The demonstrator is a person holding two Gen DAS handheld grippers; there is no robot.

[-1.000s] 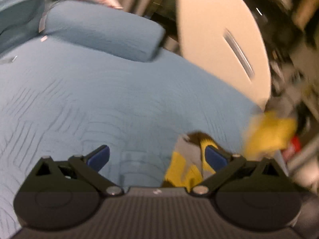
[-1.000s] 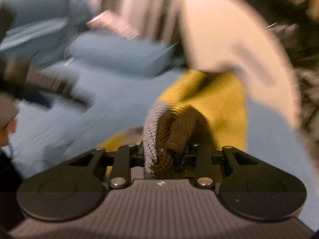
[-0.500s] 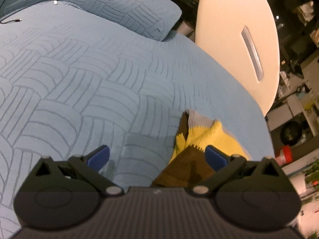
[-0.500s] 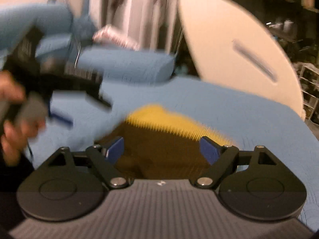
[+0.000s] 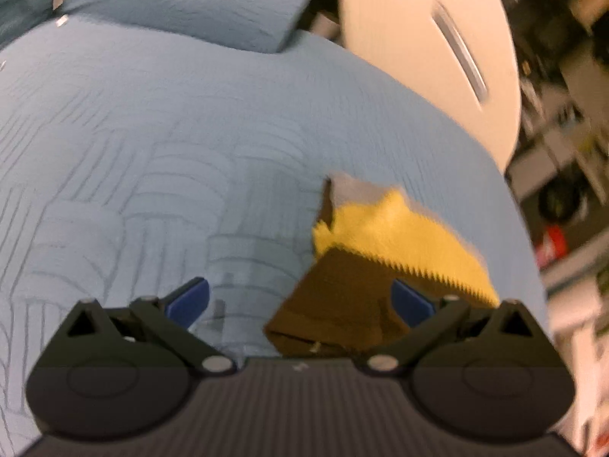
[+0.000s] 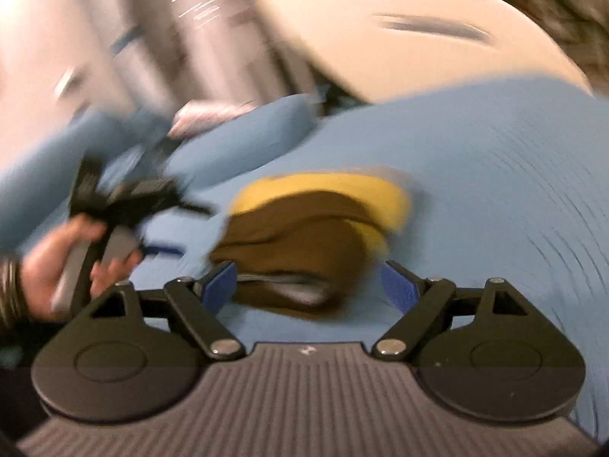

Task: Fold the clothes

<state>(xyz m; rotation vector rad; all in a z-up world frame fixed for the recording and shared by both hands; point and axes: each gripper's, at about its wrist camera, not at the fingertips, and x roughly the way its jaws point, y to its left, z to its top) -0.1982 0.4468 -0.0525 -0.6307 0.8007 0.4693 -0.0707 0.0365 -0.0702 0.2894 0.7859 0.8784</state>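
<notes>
On the blue bedspread (image 5: pixel 160 144), near its edge by the pale oval board (image 5: pixel 426 49), lies the folded knit garment (image 6: pixel 316 243), brown w/ yellow band and a grey bit. In the right wrist view it sits at 12 o'clock just ahead of the right gripper (image 6: pixel 312 285), long axis running roughly 9-to-3 across the fingers; jaws wide apart, nothing held, pads clear of the cloth. In the left wrist view the garment (image 5: pixel 365 266) lies at about 1 o'clock from the left gripper (image 5: pixel 300 297), also wide open and empty, its right pad over the brown part; contact can't be told. Right gripper looks nearer and more squarely lined up. The person's hand (image 6: pixel 57 266) on the left tool shows at 9 o'clock, tilted down twd the bed. Both views blurred.
</notes>
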